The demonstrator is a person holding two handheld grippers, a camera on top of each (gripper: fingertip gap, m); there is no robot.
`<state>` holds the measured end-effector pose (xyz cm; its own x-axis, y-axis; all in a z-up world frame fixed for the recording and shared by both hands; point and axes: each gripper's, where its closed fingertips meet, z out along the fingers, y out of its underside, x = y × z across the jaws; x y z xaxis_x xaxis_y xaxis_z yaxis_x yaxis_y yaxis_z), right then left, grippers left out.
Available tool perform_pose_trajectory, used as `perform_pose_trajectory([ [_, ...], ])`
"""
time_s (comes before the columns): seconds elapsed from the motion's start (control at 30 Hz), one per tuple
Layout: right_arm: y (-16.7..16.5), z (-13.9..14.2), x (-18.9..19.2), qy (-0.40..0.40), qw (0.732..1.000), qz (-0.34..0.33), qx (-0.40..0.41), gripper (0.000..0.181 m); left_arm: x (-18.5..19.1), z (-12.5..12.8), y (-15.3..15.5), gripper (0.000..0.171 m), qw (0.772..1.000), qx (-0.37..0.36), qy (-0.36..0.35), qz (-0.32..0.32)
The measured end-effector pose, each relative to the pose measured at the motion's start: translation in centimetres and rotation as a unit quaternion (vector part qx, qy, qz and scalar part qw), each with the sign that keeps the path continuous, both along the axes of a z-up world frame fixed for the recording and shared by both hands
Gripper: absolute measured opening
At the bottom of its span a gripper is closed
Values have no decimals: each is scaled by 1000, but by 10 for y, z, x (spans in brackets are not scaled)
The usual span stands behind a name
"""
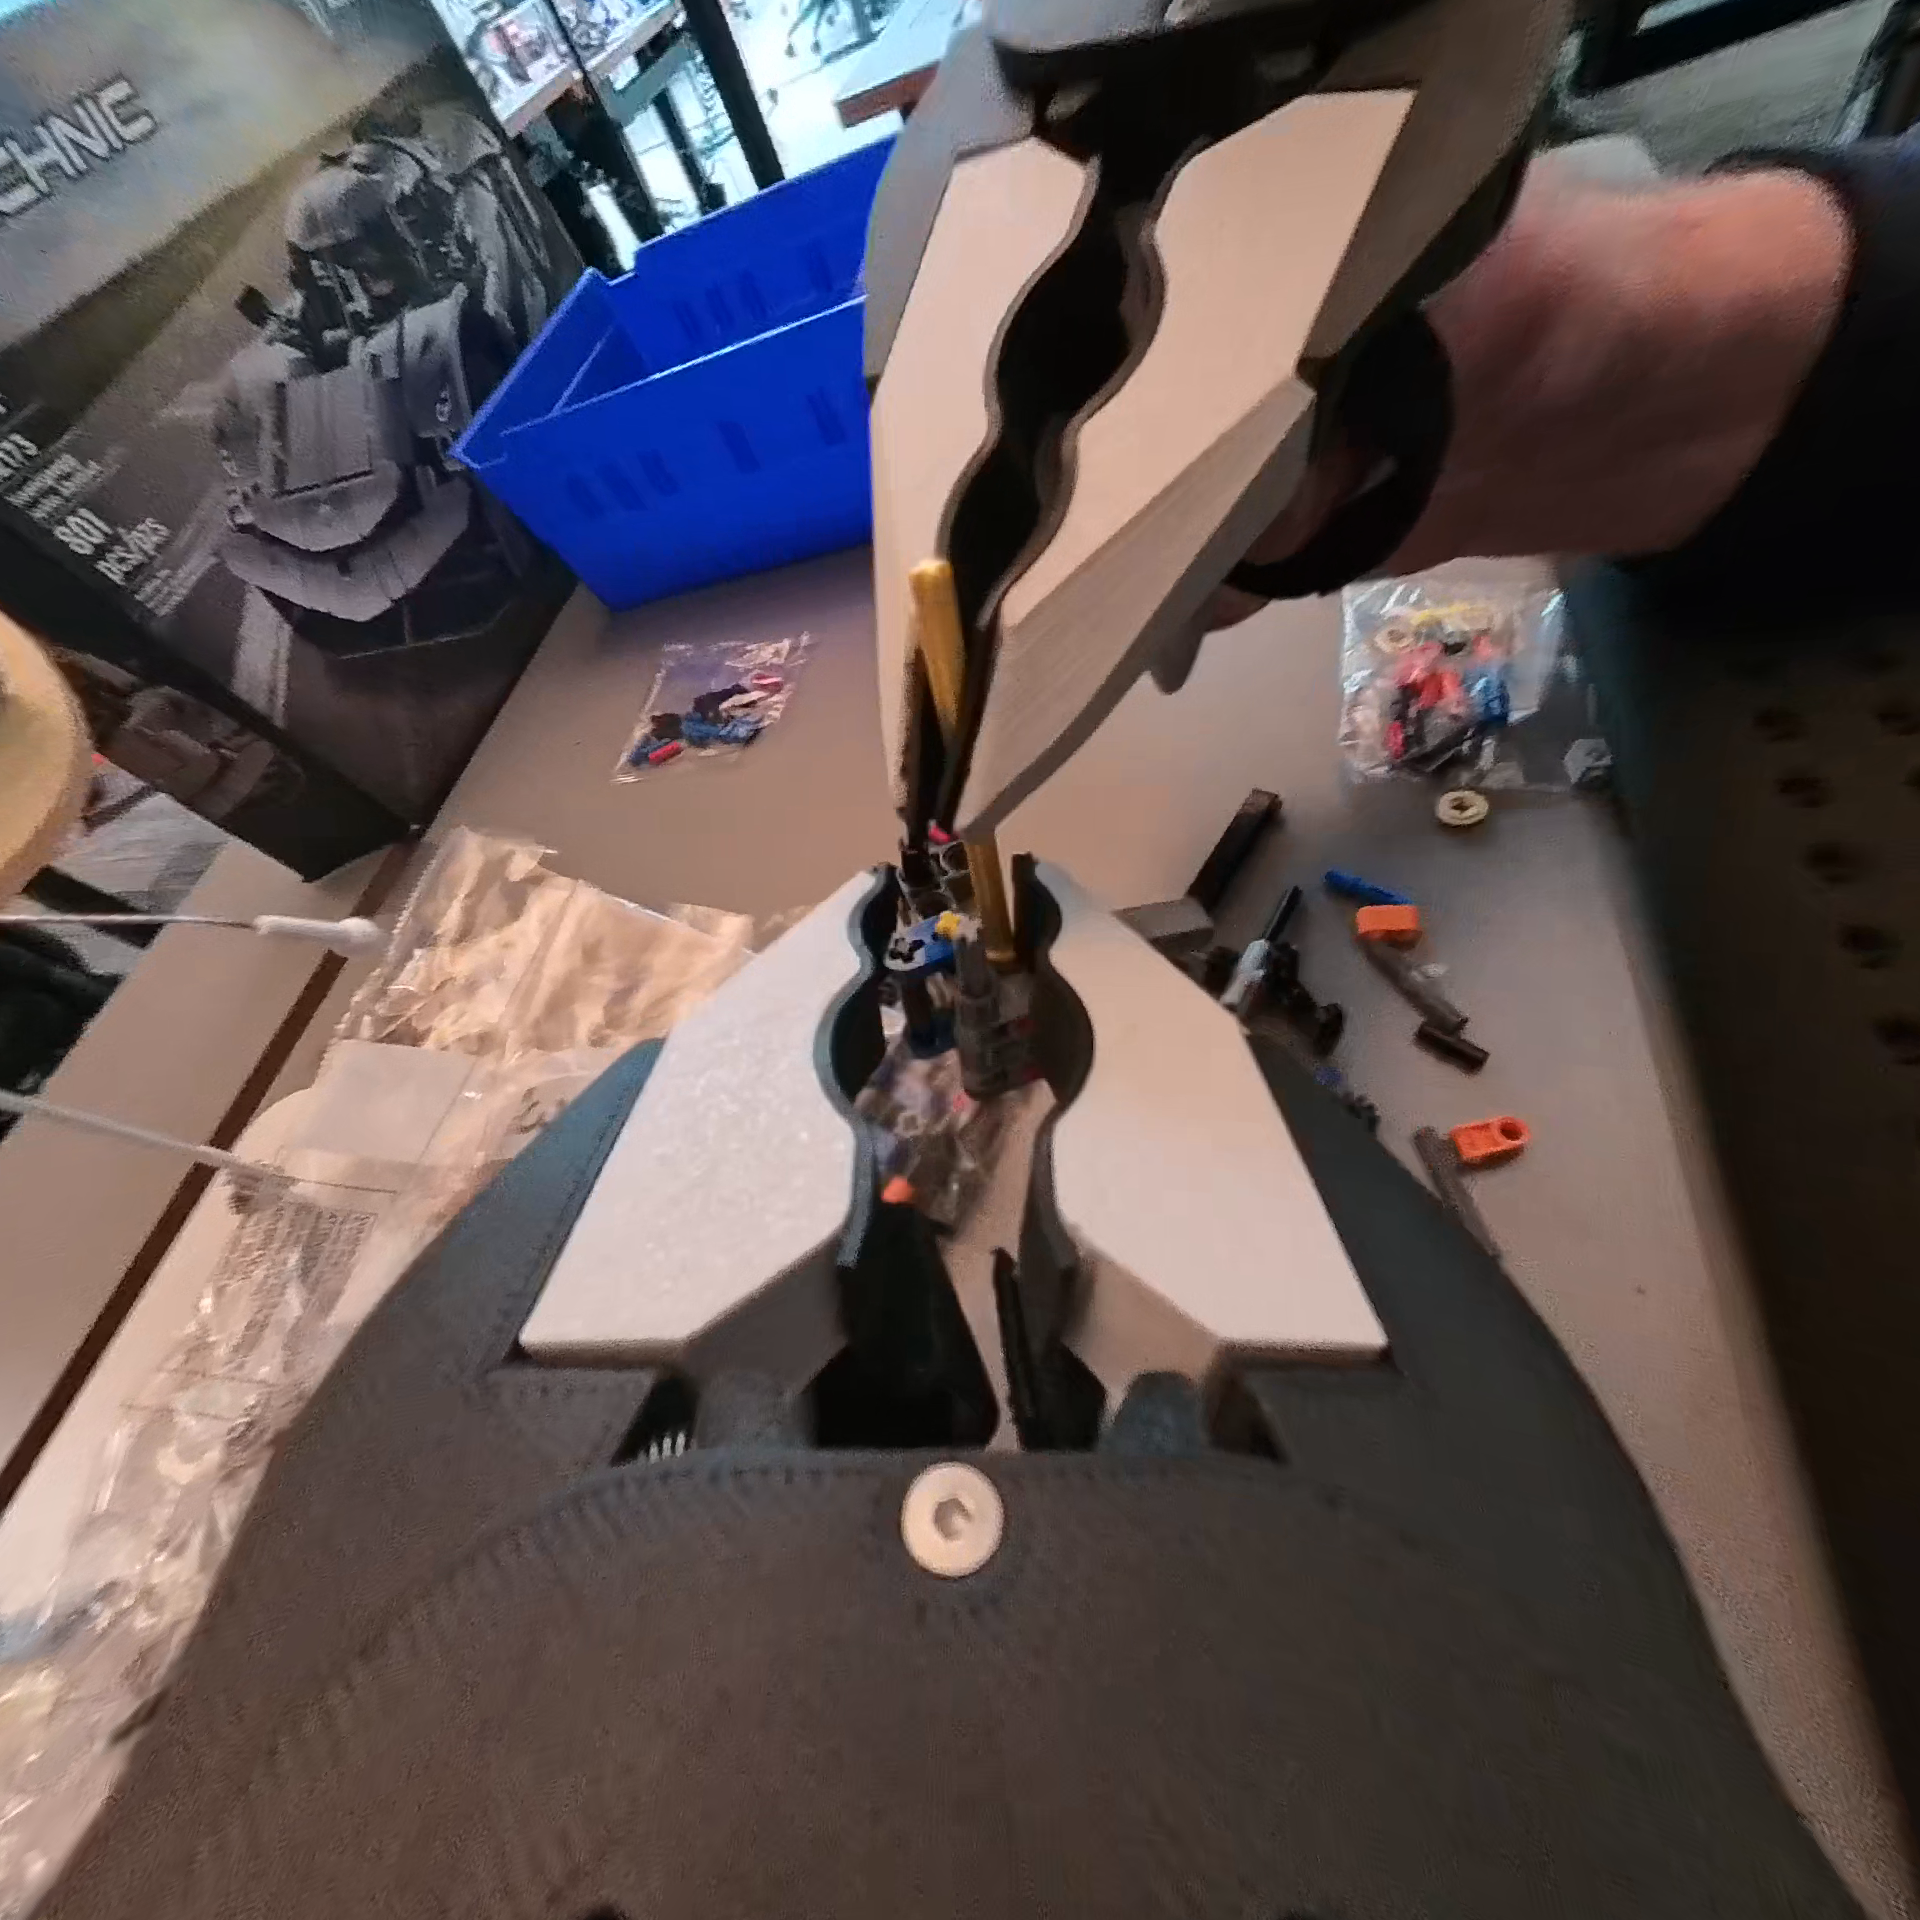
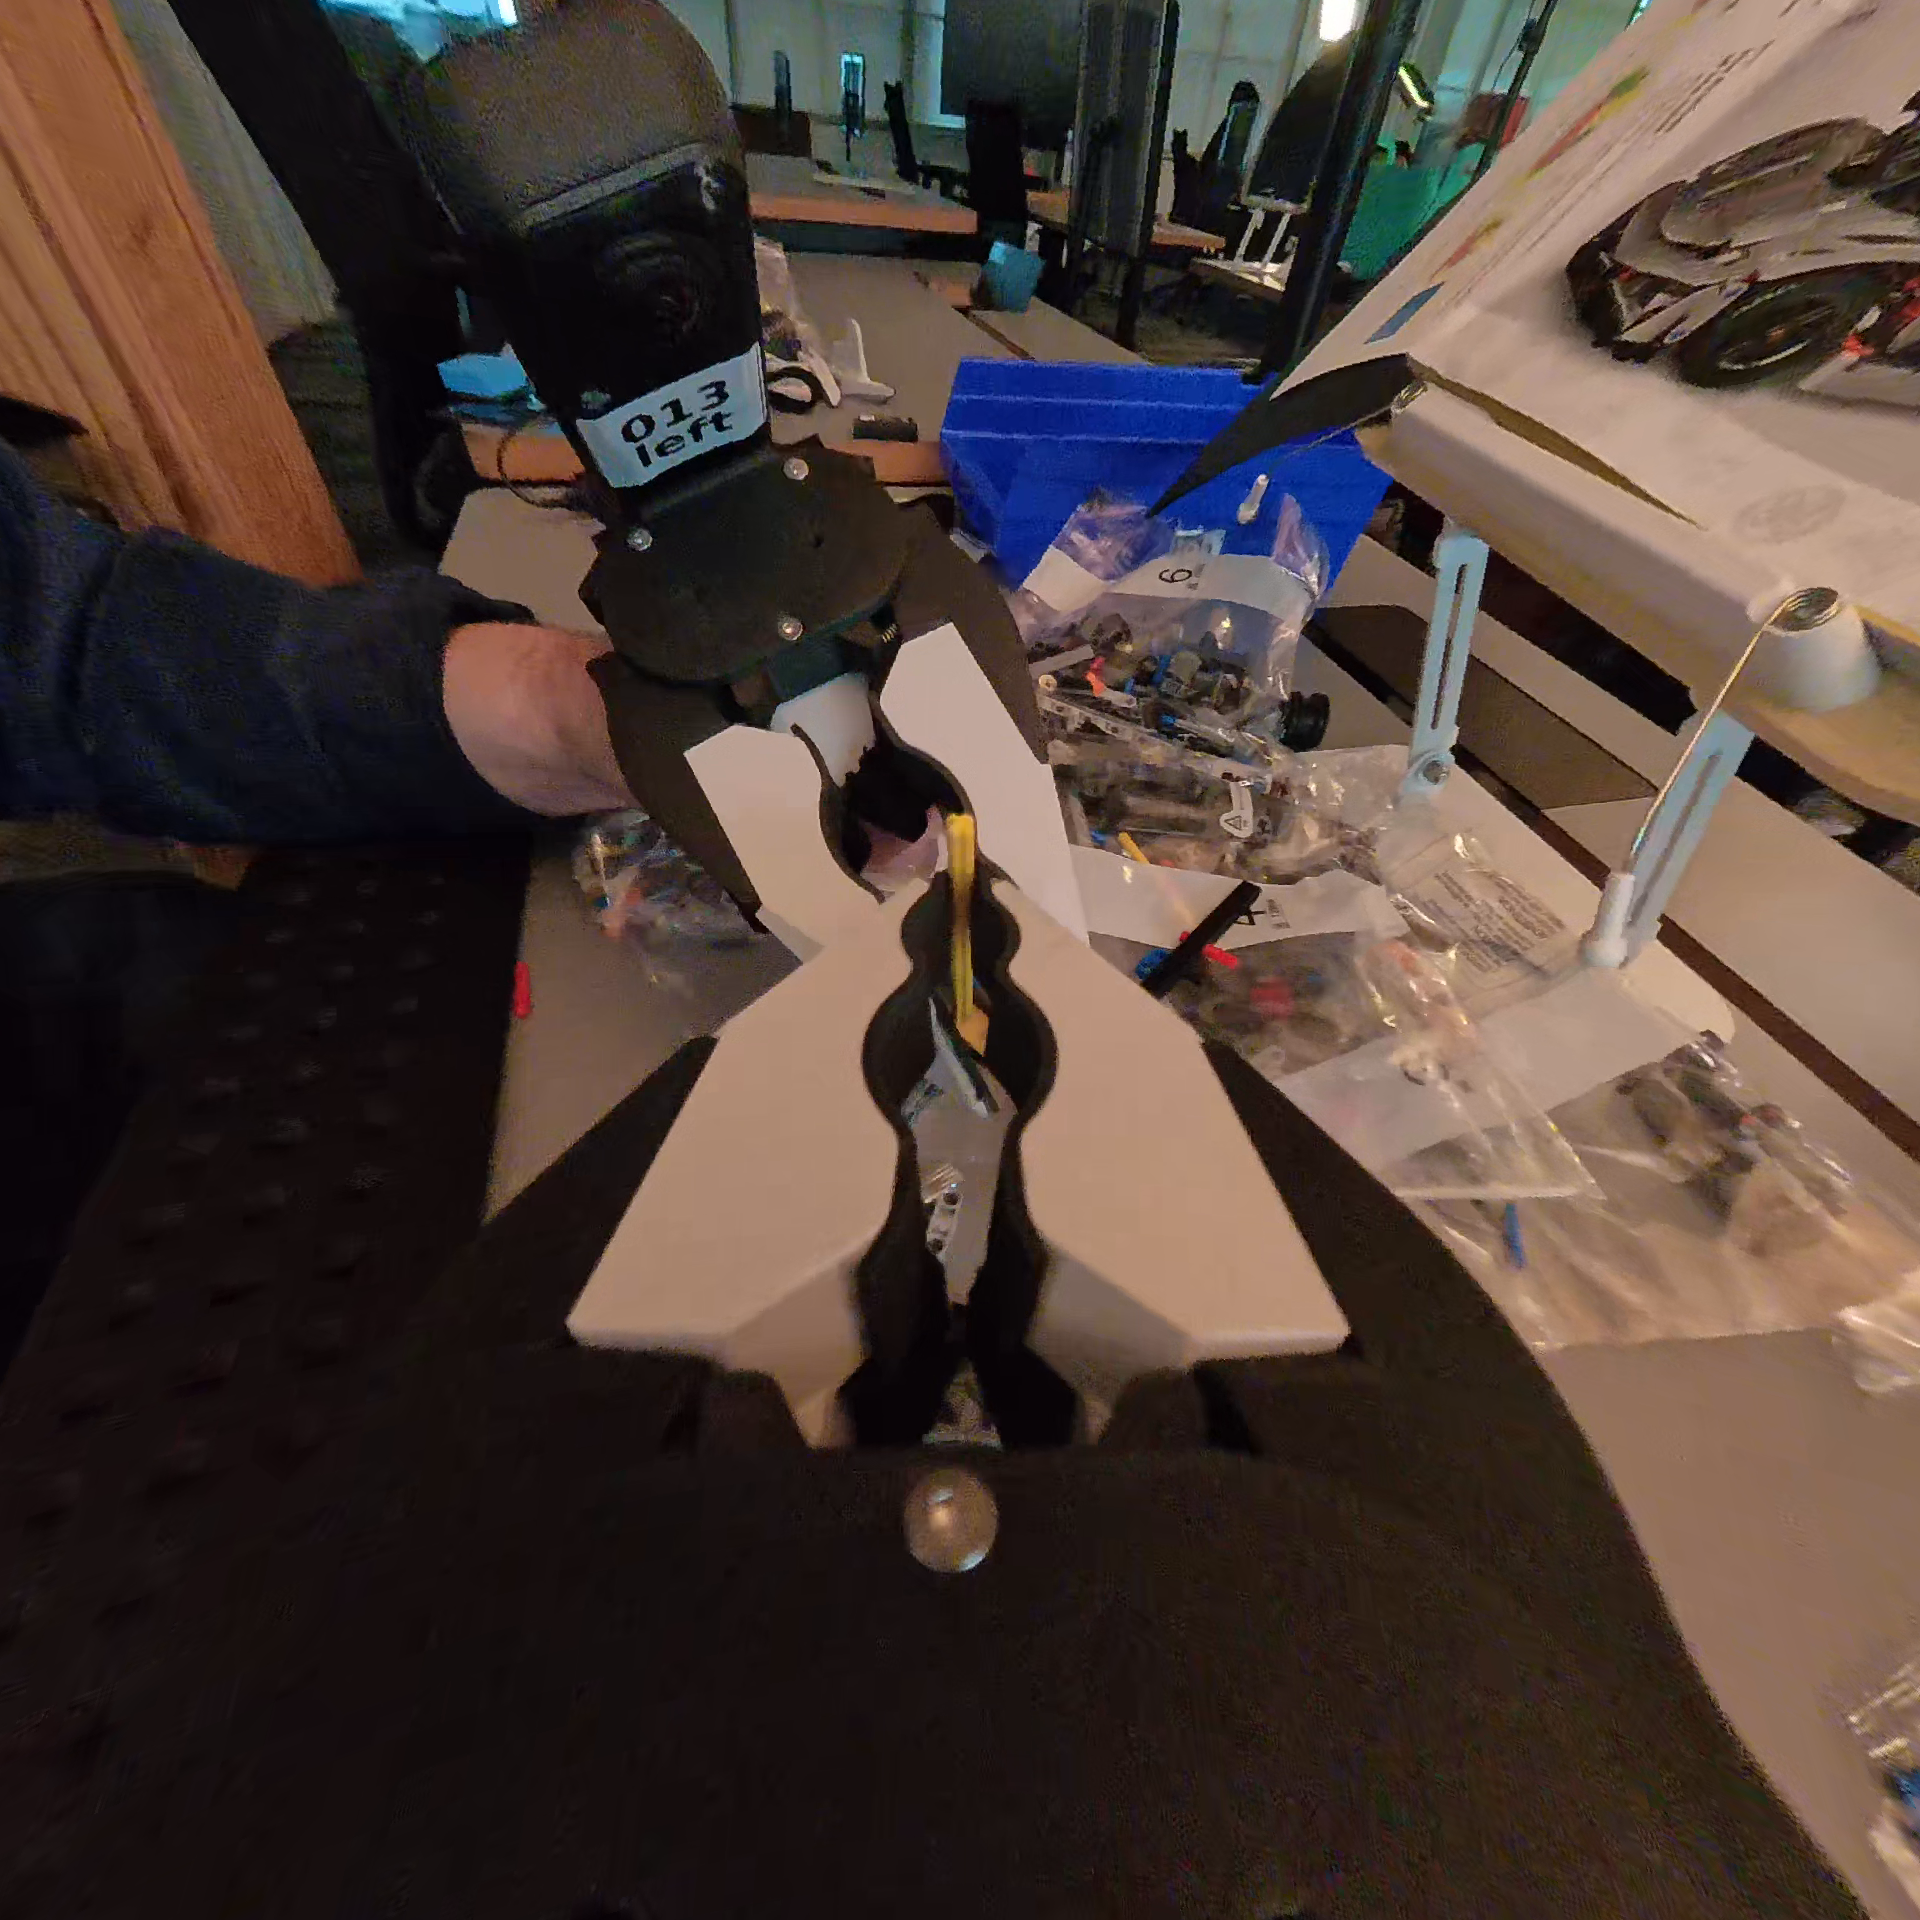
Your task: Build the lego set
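While the left gripper [image 1: 961, 935] pinches a small dark sub-assembly [image 1: 971, 997] of beams and pins between its fingertips, the right gripper [image 1: 940, 800] comes down from above, closed narrow on one yellow axle [image 1: 940, 665] whose lower end sits at the assembly's top. Both parts look light and rigid; the slim axle is probably slick and prone to pivot, so a hold near its middle, square across it, seems safest, with the assembly gripped across its broad sides. On the table [image 1: 790, 748] left of the grippers stand one dark set box [image 1: 260, 416] and one blue bin [image 1: 686, 416], then one small parts bag [image 1: 717, 707]; right of them lie two orange connectors [image 1: 1387, 923], one blue pin [image 1: 1366, 889] and another parts bag [image 1: 1455, 675].
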<state>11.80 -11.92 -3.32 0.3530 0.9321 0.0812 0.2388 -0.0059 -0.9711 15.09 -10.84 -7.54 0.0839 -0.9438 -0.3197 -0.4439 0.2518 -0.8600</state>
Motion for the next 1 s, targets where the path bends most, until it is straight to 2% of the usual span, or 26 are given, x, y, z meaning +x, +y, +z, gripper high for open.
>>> perform_pose_trajectory([
  [0.13,-4,2,-3,-33,998,-17,41,0,0,2,1,22,1000,-17,-13,-7],
  [0.2,3,8,2,-1,999,-30,18,0,0,1,-1,21,1000,-22,-2,-2],
  [0.27,20,40,34,103,992,-74,-8,0,-1,-45,-18,15,992,18,115,-40],
  [0.3,30,48,57,133,986,-101,-15,0,4,-61,-38,15,987,20,138,-80],
  [0.33,32,40,62,126,986,-100,-39,0,12,-55,-42,15,988,34,129,-81],
  [0.37,30,23,56,87,991,-91,-45,0,18,-37,-37,15,992,27,96,-74],
  [0.4,26,12,46,56,995,-77,-42,0,20,-19,-27,14,996,12,62,-58],
  [0.43,24,8,40,39,996,-65,-46,0,16,-12,-17,15,998,8,48,-41],
  [0.47,26,5,41,30,996,-61,-59,0,11,-16,-13,15,998,3,50,-35],
  [0.53,27,14,51,65,993,-52,-78,0,3,-30,-13,16,997,-12,61,-33],
  [0.57,24,13,55,61,993,-41,-92,1,2,-28,-15,16,998,-17,53,-37],
  [0.67,21,-17,66,27,984,-18,-178,1,1,-13,-10,16,999,-13,23,-34],
  [0.8,12,-49,64,-21,968,6,-252,1,1,-22,-10,18,998,9,39,-43],
  [0.87,7,-64,59,-46,956,18,-288,14,3,-19,-13,17,998,11,32,-48],
  [1.0,11,-64,57,-74,970,1,-232,22,-1,-19,-8,16,999,3,31,-40],
])
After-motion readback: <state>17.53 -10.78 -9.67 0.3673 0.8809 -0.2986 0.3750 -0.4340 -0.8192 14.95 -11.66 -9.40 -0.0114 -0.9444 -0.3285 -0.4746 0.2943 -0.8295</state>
